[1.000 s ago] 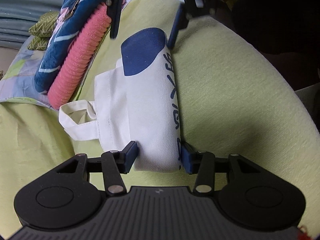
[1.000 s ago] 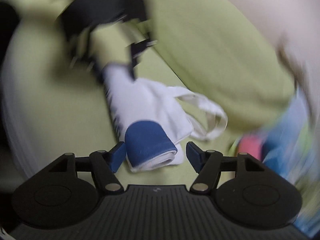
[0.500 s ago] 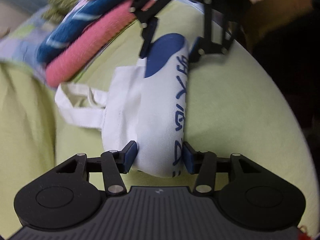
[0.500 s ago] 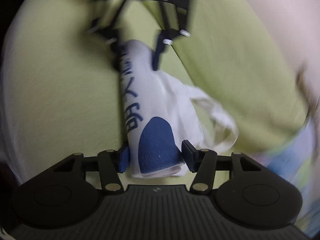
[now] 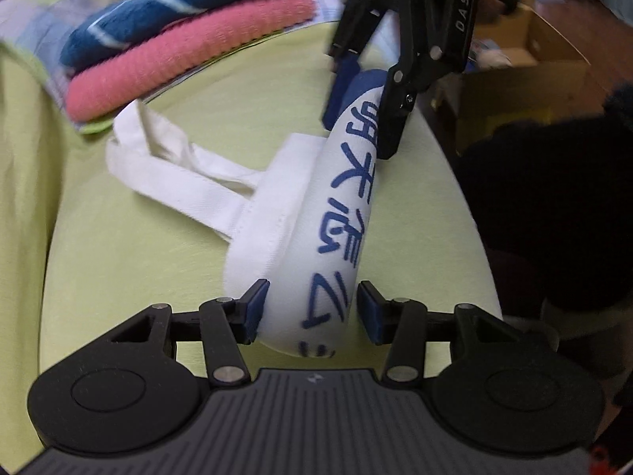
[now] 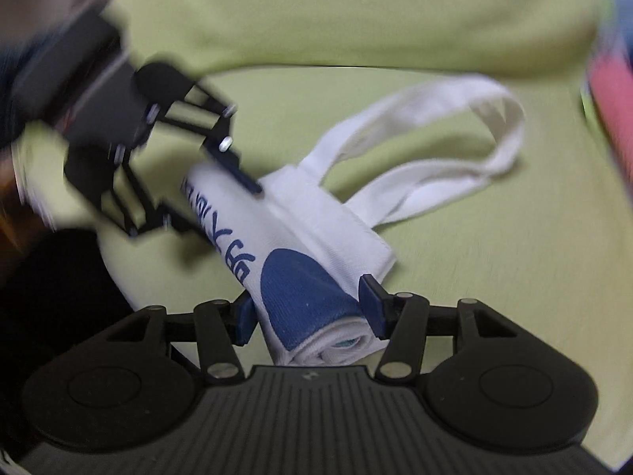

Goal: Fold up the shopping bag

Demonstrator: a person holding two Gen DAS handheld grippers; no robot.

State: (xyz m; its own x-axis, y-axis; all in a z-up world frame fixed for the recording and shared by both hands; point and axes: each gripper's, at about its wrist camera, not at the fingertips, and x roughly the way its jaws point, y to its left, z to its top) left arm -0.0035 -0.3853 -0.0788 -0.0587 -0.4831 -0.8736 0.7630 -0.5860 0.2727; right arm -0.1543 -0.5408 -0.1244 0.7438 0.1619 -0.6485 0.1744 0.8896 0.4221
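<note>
Shopping bag [image 5: 316,237], rolled, is clamped endwise between left gripper [image 5: 312,308] and right gripper [image 6: 310,308].

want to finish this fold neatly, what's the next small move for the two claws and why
Probably roll the bag once more toward its handles. The left claw and right claw each pinch one end of the roll, and a flat strip near the handles is not rolled in yet.

Green-sheeted bed [image 5: 130,261]: bag [image 5: 277,213], folded towels [image 5: 186,51]
</note>
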